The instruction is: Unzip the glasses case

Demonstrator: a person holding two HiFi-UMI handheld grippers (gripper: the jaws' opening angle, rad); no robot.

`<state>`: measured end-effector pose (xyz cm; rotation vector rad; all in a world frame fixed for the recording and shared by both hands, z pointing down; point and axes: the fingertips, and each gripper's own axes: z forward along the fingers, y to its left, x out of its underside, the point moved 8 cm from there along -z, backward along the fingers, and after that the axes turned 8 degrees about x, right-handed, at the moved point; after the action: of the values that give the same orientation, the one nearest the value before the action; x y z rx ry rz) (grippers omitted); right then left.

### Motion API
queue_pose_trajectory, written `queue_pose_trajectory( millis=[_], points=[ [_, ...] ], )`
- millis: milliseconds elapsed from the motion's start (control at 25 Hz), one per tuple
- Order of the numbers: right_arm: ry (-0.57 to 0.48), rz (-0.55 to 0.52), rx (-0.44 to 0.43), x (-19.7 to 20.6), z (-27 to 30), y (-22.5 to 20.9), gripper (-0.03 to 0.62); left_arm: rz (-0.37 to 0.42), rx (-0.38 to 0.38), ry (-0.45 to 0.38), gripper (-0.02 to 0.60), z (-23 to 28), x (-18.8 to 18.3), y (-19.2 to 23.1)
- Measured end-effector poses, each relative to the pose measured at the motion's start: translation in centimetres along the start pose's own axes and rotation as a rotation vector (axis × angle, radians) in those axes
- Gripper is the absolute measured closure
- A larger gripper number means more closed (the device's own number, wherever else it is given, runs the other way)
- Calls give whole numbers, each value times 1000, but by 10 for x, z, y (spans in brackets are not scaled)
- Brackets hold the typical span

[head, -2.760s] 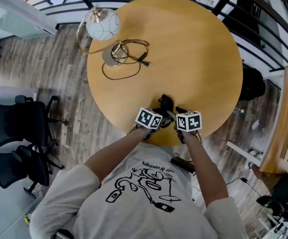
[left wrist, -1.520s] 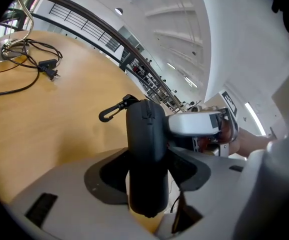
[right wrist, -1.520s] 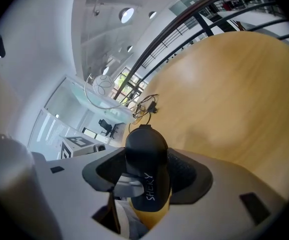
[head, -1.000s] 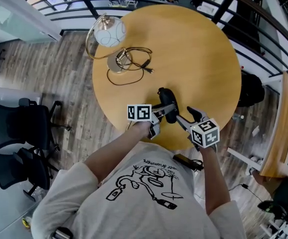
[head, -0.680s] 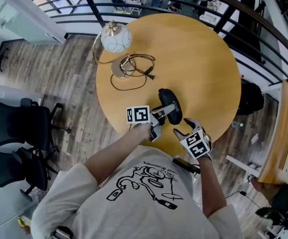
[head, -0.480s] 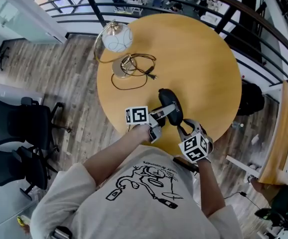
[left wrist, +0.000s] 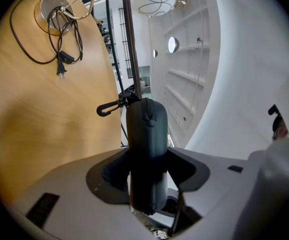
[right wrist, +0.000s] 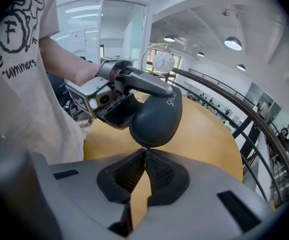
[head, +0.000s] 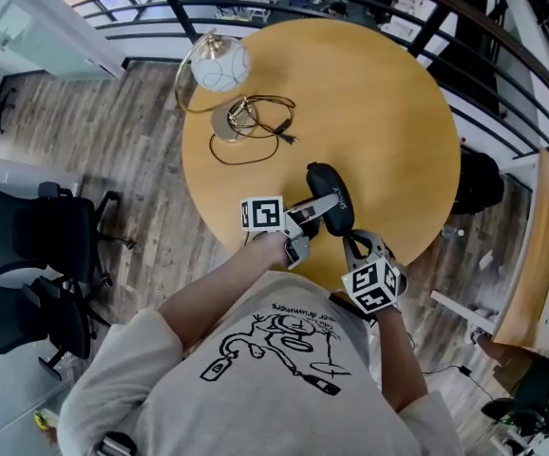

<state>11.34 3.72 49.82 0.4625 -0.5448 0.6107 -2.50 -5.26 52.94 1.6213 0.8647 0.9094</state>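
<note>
My left gripper [head: 326, 207] is shut across the middle of the black glasses case [head: 323, 180] and holds it in the air over the near edge of the round wooden table [head: 388, 93]. In the left gripper view the case [left wrist: 145, 134] stands on edge between the pads, zipper seam up, with a black clip [left wrist: 107, 107] at its far end. My right gripper [head: 351, 242] points down at the case's near end. In the right gripper view its pads [right wrist: 144, 151] are pinched together right under the case [right wrist: 157, 116], on the small zipper pull there.
A lamp with a glass globe [head: 219, 67], its brass base [head: 229, 117] and a black cord [head: 255, 141] lie on the far left of the table. Black office chairs [head: 37, 245] stand on the floor at left. A dark railing [head: 502, 74] curves round the table's far side.
My right gripper, open beside the case a second ago, has swung in under the case's near end and shut there. My left gripper has raised the case slightly.
</note>
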Motion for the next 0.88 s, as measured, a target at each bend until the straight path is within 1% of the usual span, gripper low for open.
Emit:
queue_pose_trajectory(
  millis=[200,280,400,480,520,600,720,800,880],
  points=[
    [8,-38,19,3,-4,2,572,-16,14,42,365,2,2,-2],
    [12,-51,23,4,-4,3,572,5,-6,70,370,1,2,2],
    [20,-70,31,7,-4,4,572,8,-13,93,376,0,3,4],
    [29,-81,42,8,-5,2,572,25,-34,112,379,-2,3,6],
    [33,-84,49,9,-5,1,572,21,-33,119,380,-2,4,6],
    [38,-93,62,10,-5,-3,572,-25,7,121,382,1,8,3],
    [41,-123,73,10,-5,-7,572,-27,6,149,383,1,10,3],
    [43,-152,82,9,-5,-8,572,-67,36,155,383,3,13,1],
    [43,-178,93,8,-5,-11,572,-73,45,182,383,4,14,1]
  ],
)
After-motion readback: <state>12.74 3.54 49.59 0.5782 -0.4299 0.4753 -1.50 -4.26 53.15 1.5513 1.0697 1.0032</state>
